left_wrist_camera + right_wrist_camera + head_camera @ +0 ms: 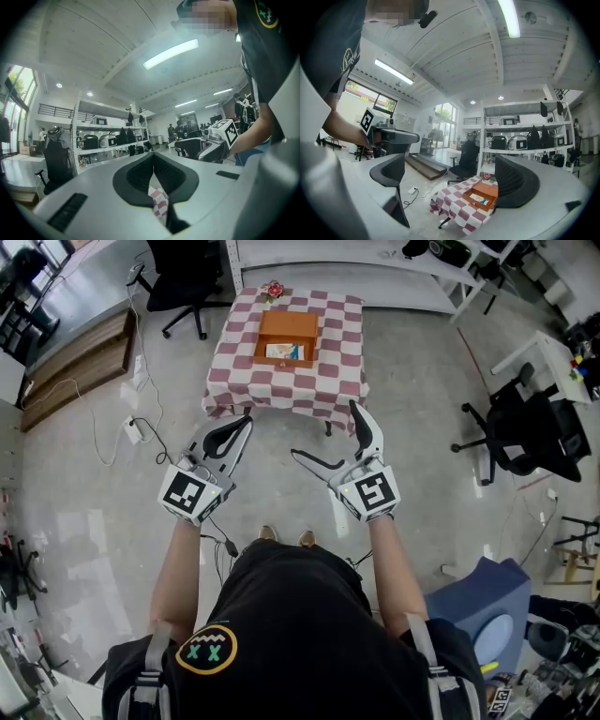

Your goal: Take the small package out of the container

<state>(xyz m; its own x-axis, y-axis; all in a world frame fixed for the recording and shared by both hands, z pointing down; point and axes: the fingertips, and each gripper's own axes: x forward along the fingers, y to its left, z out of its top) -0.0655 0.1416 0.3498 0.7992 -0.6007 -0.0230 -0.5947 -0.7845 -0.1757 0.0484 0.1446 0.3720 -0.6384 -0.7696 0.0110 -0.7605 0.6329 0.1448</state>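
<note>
An orange-brown open container (286, 337) sits on a table with a red-and-white checked cloth (328, 381), well ahead of me. A small light package with blue print (284, 352) lies inside it. Both grippers hang over the floor, short of the table. My left gripper (246, 420) is shut and empty, its pads meeting at the tips. My right gripper (326, 434) is open and empty. In the right gripper view, the container (483, 194) and package (479, 199) show between the spread jaws of the right gripper (450, 180). The left gripper (153, 157) shows only a sliver of checked cloth (159, 204).
A small flower ornament (274, 290) stands at the table's far edge. A black office chair (183, 282) is left of the table, another (525, 432) to the right. A cable and power strip (131, 430) lie on the floor at left. White shelving (375, 259) runs behind.
</note>
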